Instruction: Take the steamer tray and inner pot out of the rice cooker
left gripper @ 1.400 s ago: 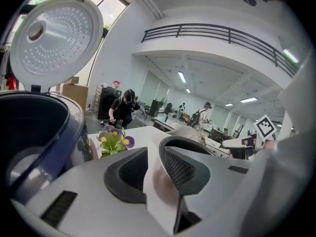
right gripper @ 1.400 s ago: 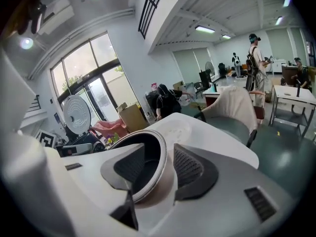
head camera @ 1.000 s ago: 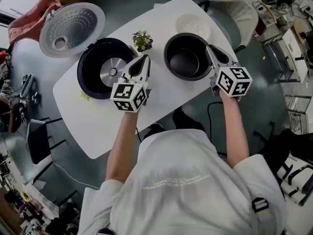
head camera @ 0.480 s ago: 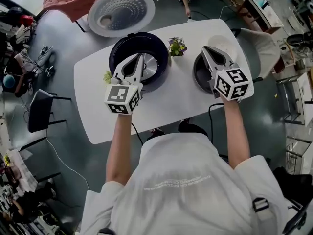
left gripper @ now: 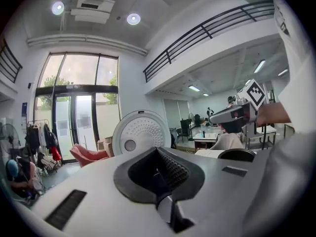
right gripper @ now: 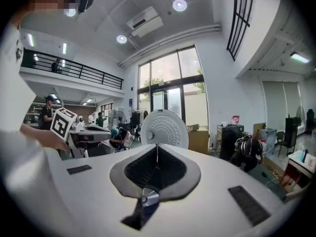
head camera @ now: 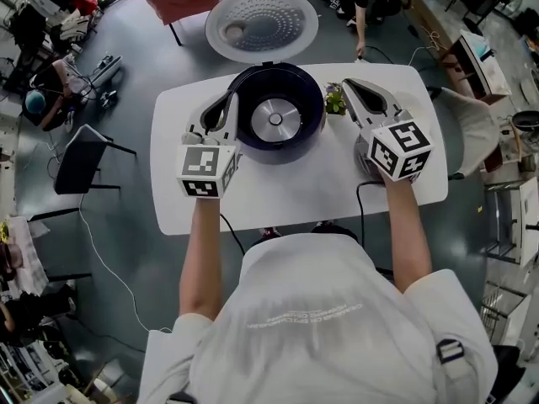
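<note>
Reaches both forearms straight out over a white, round-cornered table (head camera: 253, 200). Flanks the rice cooker (head camera: 286, 153), a glossy navy round body, empty down to its metal heating plate (head camera: 275, 118), perforated white lid (head camera: 263, 22) thrown back. Holds the left gripper (head camera: 231, 101) over the cooker's left edge and the right gripper (head camera: 346, 85) just beside its right, each clenched on nothing. Leaves the dark inner pot (left gripper: 238, 155) on the table, largely hidden beneath the right gripper from above. Shows a small flowering plant (head camera: 335, 102) between cooker and right gripper.
</note>
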Available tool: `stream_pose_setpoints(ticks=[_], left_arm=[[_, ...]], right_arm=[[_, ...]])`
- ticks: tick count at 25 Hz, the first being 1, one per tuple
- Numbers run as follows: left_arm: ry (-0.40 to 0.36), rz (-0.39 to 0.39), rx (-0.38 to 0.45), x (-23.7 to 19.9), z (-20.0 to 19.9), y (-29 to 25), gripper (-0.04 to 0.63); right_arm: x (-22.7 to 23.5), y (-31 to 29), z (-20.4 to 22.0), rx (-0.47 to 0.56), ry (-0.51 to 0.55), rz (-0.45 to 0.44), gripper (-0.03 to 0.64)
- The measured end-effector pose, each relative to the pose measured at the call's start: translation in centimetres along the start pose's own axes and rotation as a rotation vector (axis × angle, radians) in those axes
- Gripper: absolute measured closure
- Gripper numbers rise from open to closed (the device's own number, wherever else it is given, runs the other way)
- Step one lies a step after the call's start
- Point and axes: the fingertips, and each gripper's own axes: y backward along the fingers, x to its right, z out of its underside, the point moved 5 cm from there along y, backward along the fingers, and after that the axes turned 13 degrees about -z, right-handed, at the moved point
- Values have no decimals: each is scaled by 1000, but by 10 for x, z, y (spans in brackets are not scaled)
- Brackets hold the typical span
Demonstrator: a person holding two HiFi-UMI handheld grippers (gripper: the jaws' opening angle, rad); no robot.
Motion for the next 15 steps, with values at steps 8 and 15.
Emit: stream_pose_setpoints(ticks=[8,15], left_arm=[[-71,-65,90,-20,-51,21,581],[-138,-100,200,-24,-89,33,581]], right_arm=[[-24,-23,-39,35,112,-85,588],[-34,-27,-66,67,205,-106,588]])
